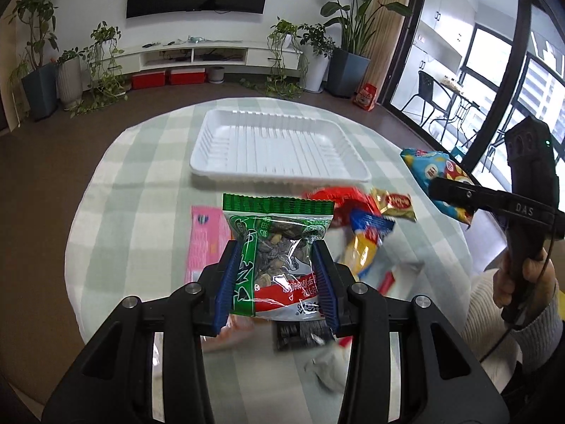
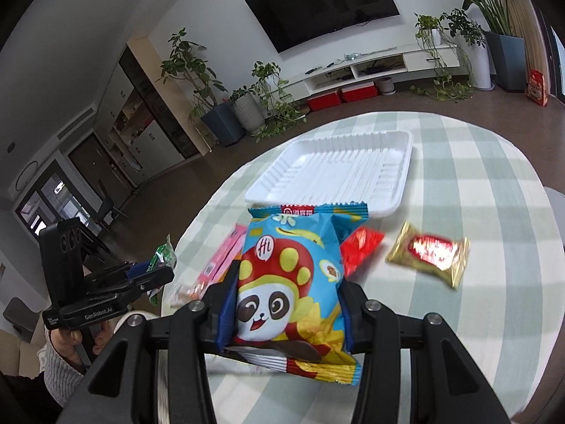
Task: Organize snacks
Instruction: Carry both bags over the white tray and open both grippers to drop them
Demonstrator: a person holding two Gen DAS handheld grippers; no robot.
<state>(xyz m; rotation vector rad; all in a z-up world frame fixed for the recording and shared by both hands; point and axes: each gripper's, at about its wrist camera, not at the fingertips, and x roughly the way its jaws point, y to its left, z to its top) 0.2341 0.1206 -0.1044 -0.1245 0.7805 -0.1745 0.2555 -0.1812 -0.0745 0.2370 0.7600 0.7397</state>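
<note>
My left gripper (image 1: 277,251) is shut on a green packet of seeds (image 1: 279,247) and holds it above the table. My right gripper (image 2: 287,272) is shut on a blue panda snack bag (image 2: 293,282), also lifted. An empty white ribbed tray (image 1: 279,145) sits on the far side of the table; it also shows in the right wrist view (image 2: 339,173). The right gripper with its blue bag (image 1: 441,180) shows at the right of the left wrist view. The left gripper (image 2: 141,275) shows at the left of the right wrist view.
On the checked tablecloth (image 1: 141,190) lie a pink packet (image 1: 206,243), a red packet (image 1: 339,198), a gold-wrapped snack (image 2: 429,252), a blue-yellow packet (image 1: 367,233) and blurred wrappers near the front. The round table's edge curves close on both sides.
</note>
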